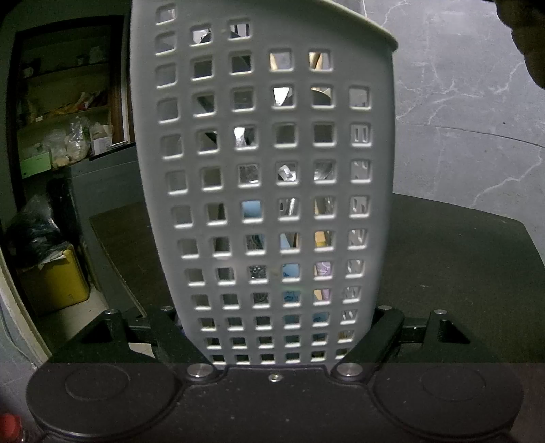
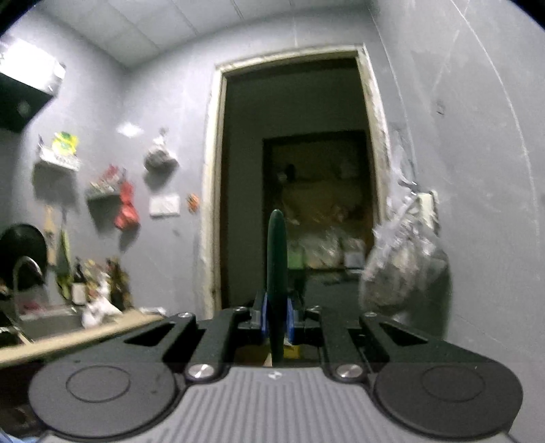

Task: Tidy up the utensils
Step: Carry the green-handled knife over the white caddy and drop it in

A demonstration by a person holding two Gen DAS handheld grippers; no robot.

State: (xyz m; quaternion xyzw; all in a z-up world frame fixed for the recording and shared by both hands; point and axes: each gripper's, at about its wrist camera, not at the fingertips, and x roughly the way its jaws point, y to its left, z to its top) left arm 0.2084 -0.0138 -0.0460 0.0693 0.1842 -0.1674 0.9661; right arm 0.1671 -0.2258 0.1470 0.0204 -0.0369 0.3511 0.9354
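Clamped between the right gripper (image 2: 276, 322)'s blue pads (image 2: 263, 318) stands a dark green utensil handle (image 2: 276, 265), upright and slightly blurred, its rounded end pointing up in front of a dark doorway (image 2: 293, 177); which kind of utensil it is cannot be told, since the working end is hidden below the jaws. Across from it, the left gripper (image 1: 277, 335) is closed on the foot of a grey perforated utensil holder (image 1: 269, 177), its black fingers (image 1: 383, 335) pressing either side of the holder, which rises tilted over a dark tabletop (image 1: 460, 272). Through the square holes show metal cutlery and pale blue, yellow and lilac handles, so the holder is already partly filled.

Judging by this, the step in hand is carrying the green-handled piece toward the holder while the other hand steadies it. The next move likely calls for bringing the utensil over the holder's open rim (image 1: 381, 32), lining it up with a free gap, lowering it and only then parting the jaws.

Beyond lie a grey marbled floor (image 1: 460, 95), a cluttered shelf (image 1: 64, 112), a sink (image 2: 44, 323) and hung bags (image 2: 402, 259).
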